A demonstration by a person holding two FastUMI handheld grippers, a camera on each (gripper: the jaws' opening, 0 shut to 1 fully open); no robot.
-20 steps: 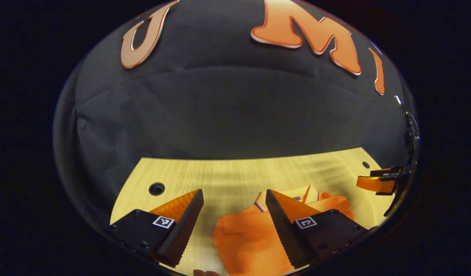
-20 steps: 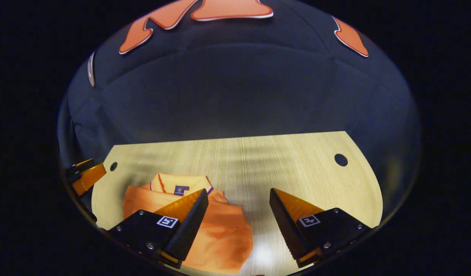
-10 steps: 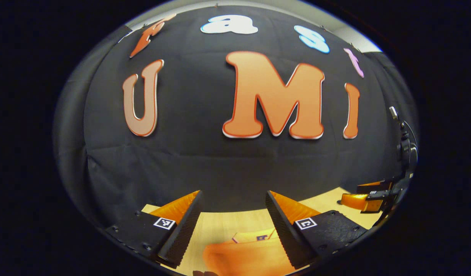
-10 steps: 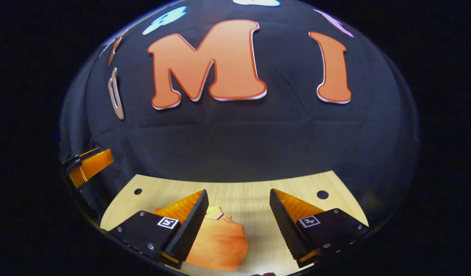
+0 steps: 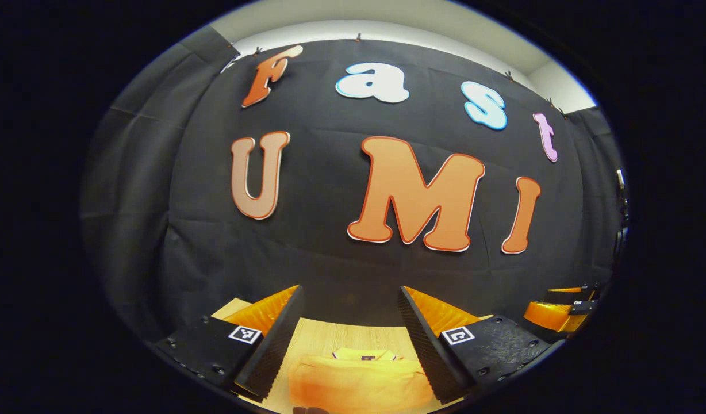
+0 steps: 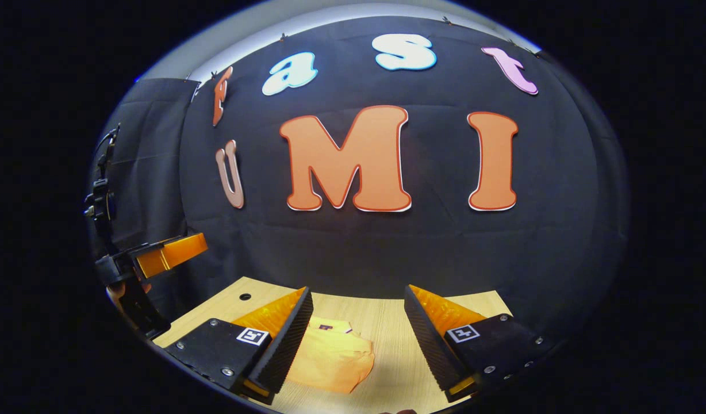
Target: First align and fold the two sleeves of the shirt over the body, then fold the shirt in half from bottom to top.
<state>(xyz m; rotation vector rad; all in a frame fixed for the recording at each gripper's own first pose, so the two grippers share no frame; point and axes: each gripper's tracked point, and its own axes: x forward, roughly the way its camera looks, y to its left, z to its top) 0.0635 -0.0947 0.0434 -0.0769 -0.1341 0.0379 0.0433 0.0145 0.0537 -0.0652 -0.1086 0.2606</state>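
Note:
An orange polo shirt (image 5: 359,382) lies folded into a compact bundle on the wooden table (image 5: 330,336), collar at its far side. In the left gripper view it sits low between the fingers of my left gripper (image 5: 349,293), which is open, raised and apart from it. The right gripper view has the same shirt (image 6: 336,359) below and left of centre, partly behind the left finger of my right gripper (image 6: 357,294), also open and holding nothing. Each gripper appears in the other's view: the right gripper (image 5: 560,310) at the far right, the left gripper (image 6: 157,259) at the far left.
The black booth wall stands close behind the table and takes up most of both views. A small round hole (image 6: 245,297) is in the table (image 6: 387,328) near its back left corner. Bare wood lies right of the shirt.
Both grippers have lifted and tilted upward away from the shirt, so the table has sunk low and more wall shows. The shirt lies still, folded. Both stayed open.

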